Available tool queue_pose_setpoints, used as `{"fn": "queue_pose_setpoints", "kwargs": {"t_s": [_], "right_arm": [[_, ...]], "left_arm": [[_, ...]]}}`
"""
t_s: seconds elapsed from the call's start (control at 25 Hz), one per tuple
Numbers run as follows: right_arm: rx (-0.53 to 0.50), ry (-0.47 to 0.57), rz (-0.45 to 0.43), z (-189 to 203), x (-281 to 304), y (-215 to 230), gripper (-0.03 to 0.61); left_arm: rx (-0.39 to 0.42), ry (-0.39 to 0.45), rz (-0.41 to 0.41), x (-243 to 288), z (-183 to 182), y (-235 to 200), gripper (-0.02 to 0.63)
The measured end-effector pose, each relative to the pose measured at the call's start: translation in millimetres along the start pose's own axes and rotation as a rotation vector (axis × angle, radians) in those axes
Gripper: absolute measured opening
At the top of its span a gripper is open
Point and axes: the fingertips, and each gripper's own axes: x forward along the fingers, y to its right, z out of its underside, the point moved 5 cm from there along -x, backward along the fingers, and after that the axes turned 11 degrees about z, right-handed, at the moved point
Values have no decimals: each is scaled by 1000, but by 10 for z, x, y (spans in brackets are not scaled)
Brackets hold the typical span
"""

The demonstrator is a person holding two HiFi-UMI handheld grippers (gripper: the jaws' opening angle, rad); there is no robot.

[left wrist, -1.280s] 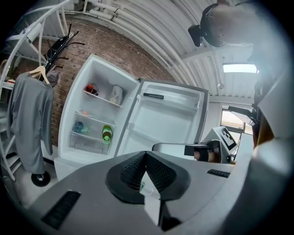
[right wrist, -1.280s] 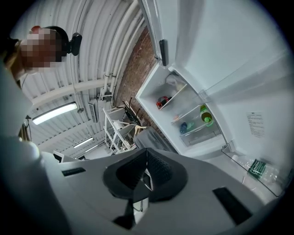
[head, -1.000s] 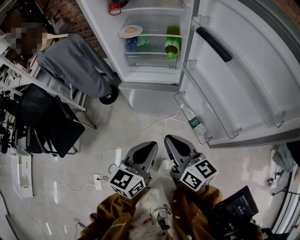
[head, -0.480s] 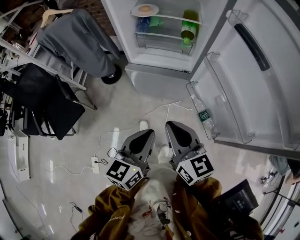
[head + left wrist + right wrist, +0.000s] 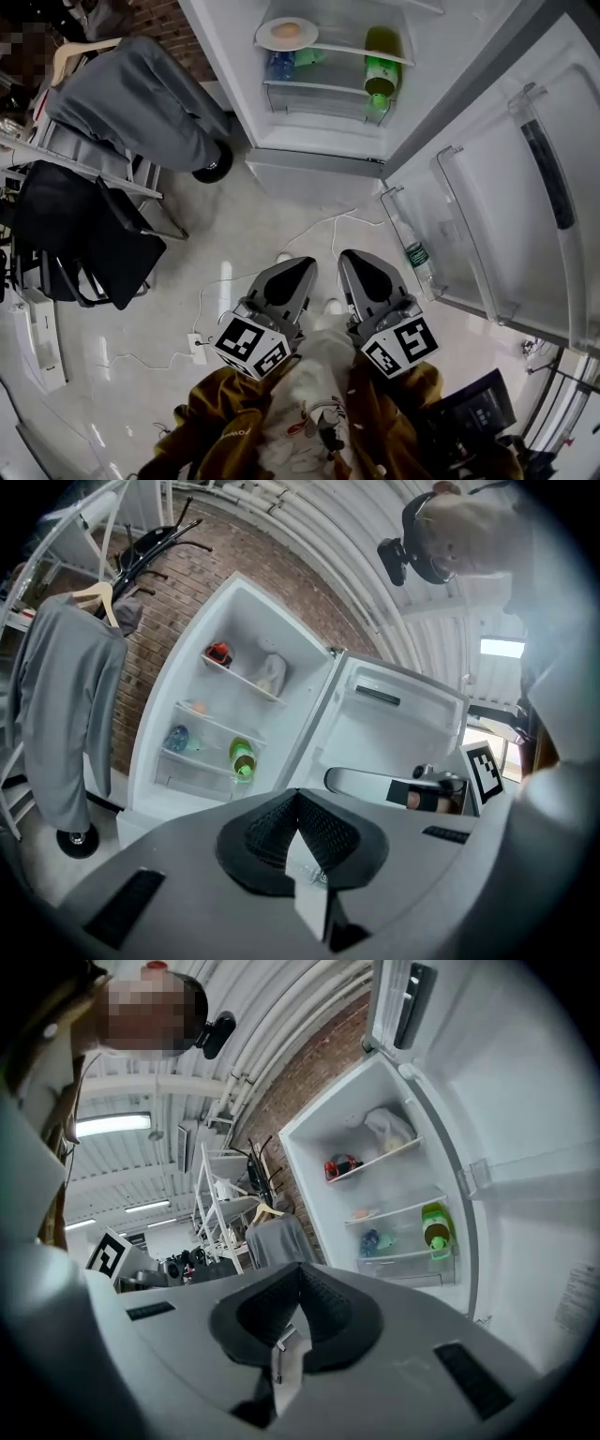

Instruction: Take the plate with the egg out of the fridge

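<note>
Jaws of left gripper (image 5: 302, 266) and right gripper (image 5: 351, 257) meet, pointing toward fridge (image 5: 317, 142).

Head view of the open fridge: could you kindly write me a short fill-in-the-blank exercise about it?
The round white plate with the egg sits ___ the fridge.
The white fridge door stands ___.
The left tool and right tool both have their jaws ___, gripping nothing.
Missing words: inside; open; shut.
</note>
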Motion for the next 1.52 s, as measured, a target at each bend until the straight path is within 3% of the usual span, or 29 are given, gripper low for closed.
{"fn": "queue_pose_setpoints", "kwargs": {"t_s": [0.52, 1.08, 1.52], "right_arm": [[27, 24, 153, -133, 923, 62, 6], [55, 23, 144, -274, 1503, 244, 6], [30, 51, 98, -831, 2298, 612, 6]], "left_arm": [[49, 6, 51, -19, -597, -976, 8], [63, -47, 68, 328, -845, -1387, 8], [118, -34, 55, 915, -1413, -1831, 8]]}}
